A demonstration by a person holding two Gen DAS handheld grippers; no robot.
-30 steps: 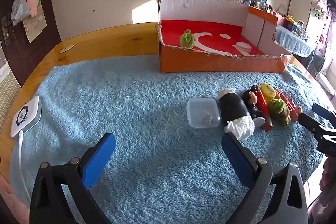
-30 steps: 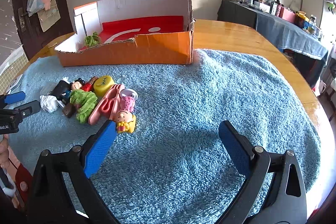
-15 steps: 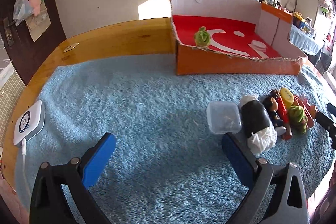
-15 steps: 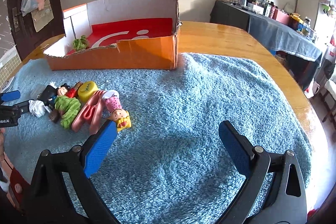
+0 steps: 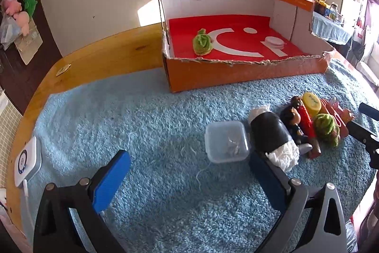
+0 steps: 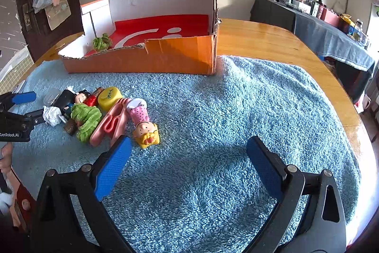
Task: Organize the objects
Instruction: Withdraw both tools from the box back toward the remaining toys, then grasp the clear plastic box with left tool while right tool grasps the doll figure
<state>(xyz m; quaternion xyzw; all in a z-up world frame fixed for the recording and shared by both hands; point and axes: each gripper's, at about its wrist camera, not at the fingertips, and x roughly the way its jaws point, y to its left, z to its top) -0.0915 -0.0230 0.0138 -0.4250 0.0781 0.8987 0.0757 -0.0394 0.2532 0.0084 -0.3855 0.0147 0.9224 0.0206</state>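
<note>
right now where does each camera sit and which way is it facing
Left wrist view: rides on the left tongs, blue pads spread open, facing the orange cardboard box with red floor across the blue fluffy towel; the right tongs' black tip enters at the right edge.
Right wrist view: rides on the right tongs, also open, facing the same box from its other end; the left tongs and a hand show at the left edge.
Both share the box, the towel and the green knitted ball inside the box.
</note>
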